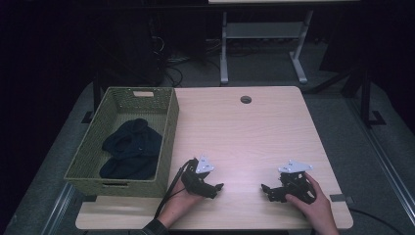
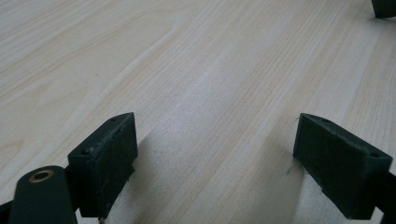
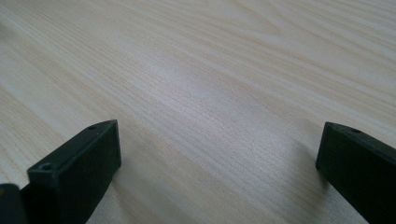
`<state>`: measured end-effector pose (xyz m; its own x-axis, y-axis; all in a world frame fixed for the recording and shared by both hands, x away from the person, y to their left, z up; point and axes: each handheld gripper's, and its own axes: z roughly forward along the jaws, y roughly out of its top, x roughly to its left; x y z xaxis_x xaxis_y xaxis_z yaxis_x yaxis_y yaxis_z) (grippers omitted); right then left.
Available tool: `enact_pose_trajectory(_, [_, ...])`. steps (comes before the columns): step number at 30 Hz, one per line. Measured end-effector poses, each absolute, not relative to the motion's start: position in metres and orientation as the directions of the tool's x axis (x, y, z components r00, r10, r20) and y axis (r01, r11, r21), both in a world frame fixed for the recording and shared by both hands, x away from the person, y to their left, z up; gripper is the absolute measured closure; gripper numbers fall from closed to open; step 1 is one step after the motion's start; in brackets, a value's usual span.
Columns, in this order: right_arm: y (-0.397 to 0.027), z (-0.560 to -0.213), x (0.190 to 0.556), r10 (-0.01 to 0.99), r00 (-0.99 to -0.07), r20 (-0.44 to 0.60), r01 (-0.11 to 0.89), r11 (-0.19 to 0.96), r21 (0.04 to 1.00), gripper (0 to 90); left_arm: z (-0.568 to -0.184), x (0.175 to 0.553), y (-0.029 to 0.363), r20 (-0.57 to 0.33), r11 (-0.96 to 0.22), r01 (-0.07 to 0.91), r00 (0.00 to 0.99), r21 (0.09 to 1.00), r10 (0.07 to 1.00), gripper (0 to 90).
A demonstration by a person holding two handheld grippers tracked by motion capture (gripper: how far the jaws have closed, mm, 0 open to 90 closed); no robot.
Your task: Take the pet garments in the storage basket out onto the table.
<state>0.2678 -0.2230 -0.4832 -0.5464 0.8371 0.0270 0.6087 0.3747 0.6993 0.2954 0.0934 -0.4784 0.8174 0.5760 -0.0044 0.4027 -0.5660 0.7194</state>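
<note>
Apparently idle: left hand-held gripper (image 1: 211, 185) and right hand-held gripper (image 1: 270, 190) rest wide, empty, low-centre on the desk (image 1: 244, 132); dark clothes (image 1: 131, 149) in the wicker basket (image 1: 169, 132) look next, so pinch a top fold.

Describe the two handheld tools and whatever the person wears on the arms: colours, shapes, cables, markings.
Both are black two-jaw tools. The left tool carries a grey three-cornered plate on top and trails a black cable toward the table's near edge; the right tool has the same grey plate. Up close, the left tool's blocky matte jaw pads show small holes, with a brass-coloured ring nearby. A dark sleeve cuff covers the left wrist.
</note>
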Motion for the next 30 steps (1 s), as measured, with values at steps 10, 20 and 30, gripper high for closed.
enact_pose_trajectory(10, [-0.2227, -0.4831, 0.2673, 0.838, -0.544, 0.033, 0.613, 0.371, 0.698, 0.0, -0.4784, 0.2954, 0.0934, -0.004, -0.566, 0.402, 0.818, 0.719, 0.576, 12.9])
enact_pose_trajectory(20, [-0.2228, -0.4831, 0.2671, 0.838, -0.544, 0.034, 0.614, 0.371, 0.697, 0.0, -0.4783, 0.2954, 0.0935, -0.005, -0.566, 0.403, 0.818, 0.719, 0.576, 12.9])
enact_pose_trajectory(30, [-0.2228, -0.4830, 0.2671, 0.839, -0.544, 0.034, 0.614, 0.370, 0.697, 0.0, -0.4727, 0.2983, 0.0918, -0.042, -0.561, 0.456, 0.800, 0.691, 0.598, 13.0])
